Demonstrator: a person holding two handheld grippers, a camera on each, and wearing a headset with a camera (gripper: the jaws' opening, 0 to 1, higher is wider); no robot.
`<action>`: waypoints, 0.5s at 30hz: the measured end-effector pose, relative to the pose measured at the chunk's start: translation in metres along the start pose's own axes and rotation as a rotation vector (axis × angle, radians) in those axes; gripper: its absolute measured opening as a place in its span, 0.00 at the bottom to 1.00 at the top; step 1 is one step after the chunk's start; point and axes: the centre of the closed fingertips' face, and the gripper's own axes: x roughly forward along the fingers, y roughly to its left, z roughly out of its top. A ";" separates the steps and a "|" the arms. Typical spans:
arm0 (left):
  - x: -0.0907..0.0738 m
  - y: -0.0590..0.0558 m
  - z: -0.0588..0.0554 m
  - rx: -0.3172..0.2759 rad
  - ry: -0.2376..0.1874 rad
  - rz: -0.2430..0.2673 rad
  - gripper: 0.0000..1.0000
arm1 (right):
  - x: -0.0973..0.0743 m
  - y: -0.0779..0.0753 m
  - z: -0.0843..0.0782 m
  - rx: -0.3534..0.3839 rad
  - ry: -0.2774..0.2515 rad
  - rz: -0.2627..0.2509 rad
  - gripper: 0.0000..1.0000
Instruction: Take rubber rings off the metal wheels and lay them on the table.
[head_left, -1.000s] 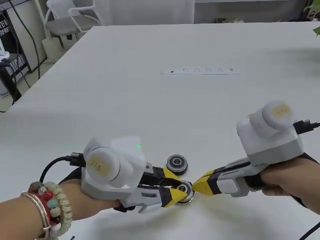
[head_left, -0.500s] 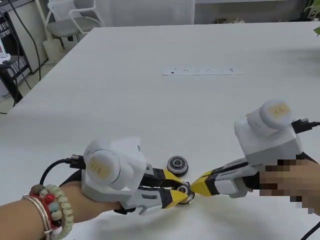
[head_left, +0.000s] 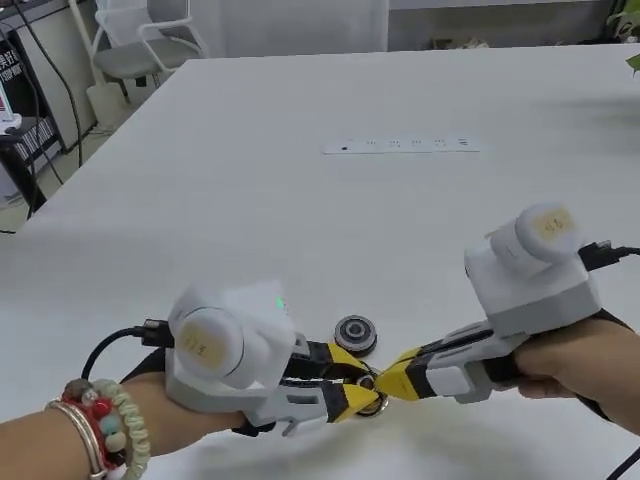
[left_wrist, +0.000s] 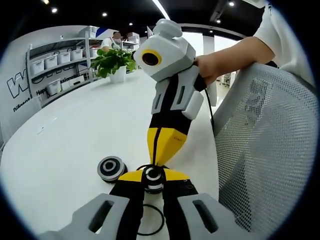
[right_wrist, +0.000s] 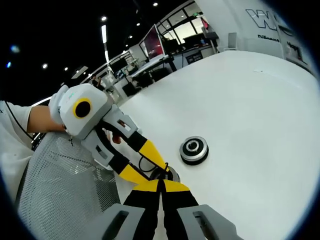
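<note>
Just beside a spare wheel (head_left: 354, 332) on the tabletop (head_left: 300, 200), the left gripper (head_left: 355, 392) clamps a metal wheel (left_wrist: 153, 178); the right gripper (head_left: 393, 379), jaws nearly together, pinches its rubber ring (left_wrist: 143, 167). Peeling looks begun; next, pull the ring free.

White-bodied left claw (head_left: 362, 392), right claw (head_left: 388, 378), yellow-black tips; beaded bracelets (head_left: 100, 425); apparently white sleeve (left_wrist: 285, 30).

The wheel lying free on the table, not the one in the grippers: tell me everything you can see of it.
The free wheel is a small round metal disc with a dark outer band, seemingly its rubber ring still on, a silvery face and a dark hub. It lies flat on the white table, touching nothing else.
</note>
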 end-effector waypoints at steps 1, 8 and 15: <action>0.000 0.000 0.000 -0.001 0.001 0.001 0.09 | -0.001 -0.001 0.000 0.002 -0.002 -0.002 0.00; 0.001 0.000 0.001 -0.003 0.012 -0.002 0.09 | 0.000 -0.003 -0.003 0.023 0.011 -0.029 0.00; 0.001 -0.001 0.001 0.027 0.046 -0.004 0.09 | -0.001 -0.005 -0.004 0.032 0.007 -0.041 0.00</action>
